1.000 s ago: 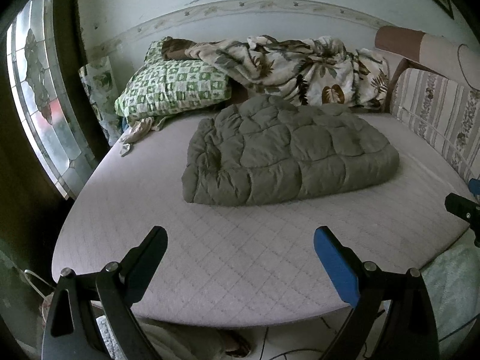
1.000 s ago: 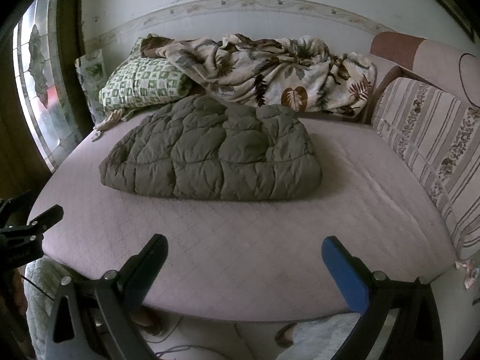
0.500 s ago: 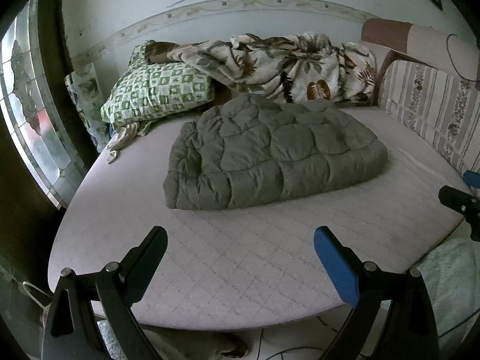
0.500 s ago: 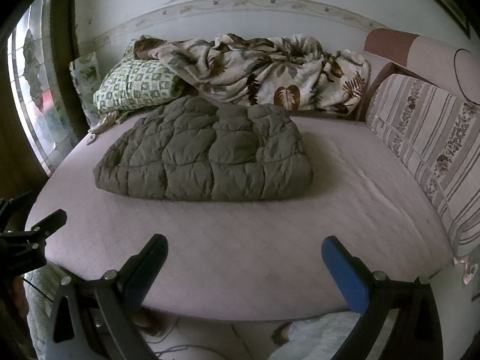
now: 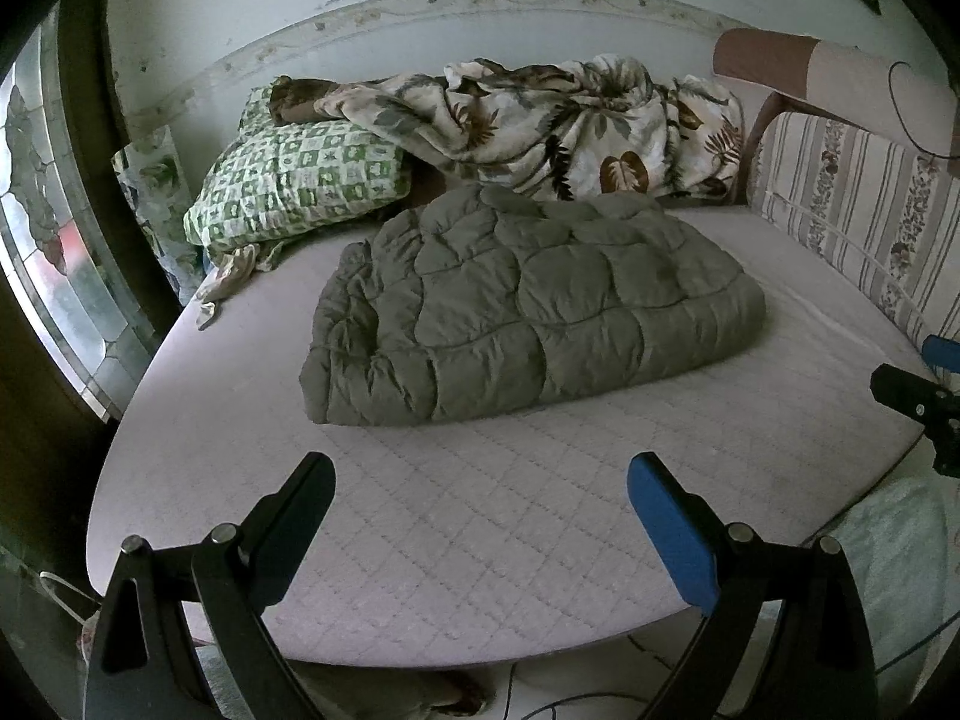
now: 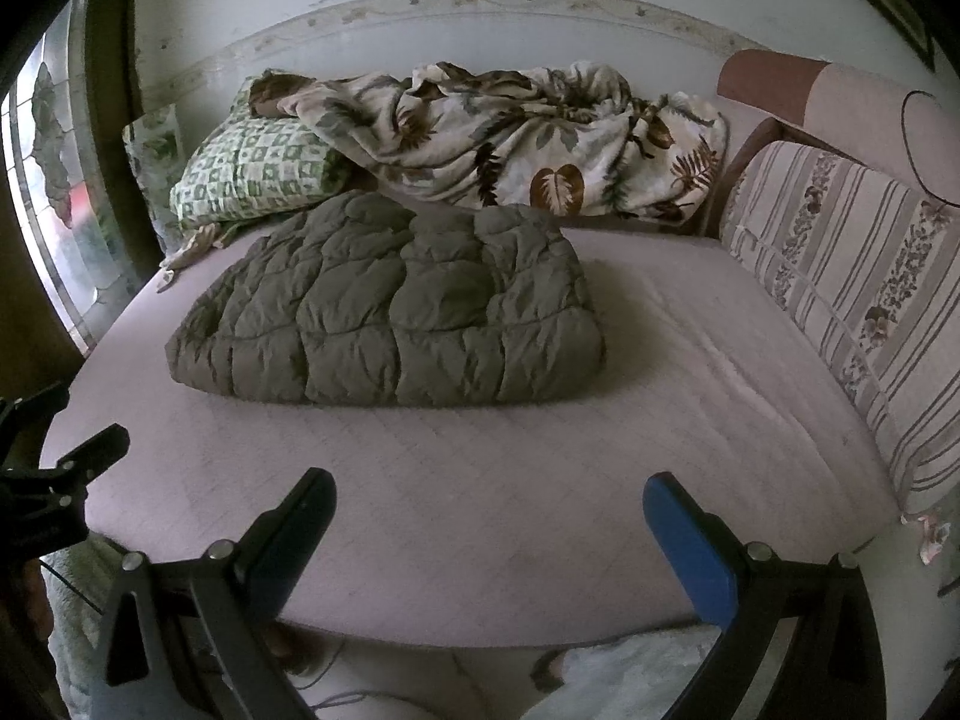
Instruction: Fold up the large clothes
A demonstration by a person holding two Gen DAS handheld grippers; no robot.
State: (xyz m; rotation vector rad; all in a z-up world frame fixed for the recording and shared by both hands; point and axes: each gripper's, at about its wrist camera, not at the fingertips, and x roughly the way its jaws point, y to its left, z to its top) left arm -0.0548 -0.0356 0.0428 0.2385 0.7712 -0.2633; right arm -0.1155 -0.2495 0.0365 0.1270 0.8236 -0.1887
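A folded olive-green quilted comforter (image 5: 528, 306) lies on the pale quilted mattress (image 5: 456, 516), about the middle of the bed and a little toward the far side; it sits as a thick, puffy bundle, its near edge well apart from both grippers, and nothing touches it.

The left gripper (image 5: 480, 504) hangs over the near edge of the mattress with its fingers spread wide and nothing between them; one finger is black (image 5: 294, 516), the other carries a blue pad (image 5: 672, 534). The right gripper (image 6: 489, 510) is held the same way over the near edge, fingers released and empty; its black finger (image 6: 294, 522) is on the left, the blue one (image 6: 690, 540) on the right. In the left wrist view the right gripper shows at the far right edge of the frame, beside the mattress; in the right wrist view the left gripper shows at the left edge.

Behind the comforter, against the far wall, a cream blanket with a brown leaf print (image 5: 570, 126) is heaped up; to its left a green-and-white checked pillow (image 5: 294, 186) leans, its lower corner near the far left corner of the comforter. Along the right side of the bed runs a striped floral cushion (image 6: 840, 276); on the left stands a stained-glass window (image 5: 42, 240).
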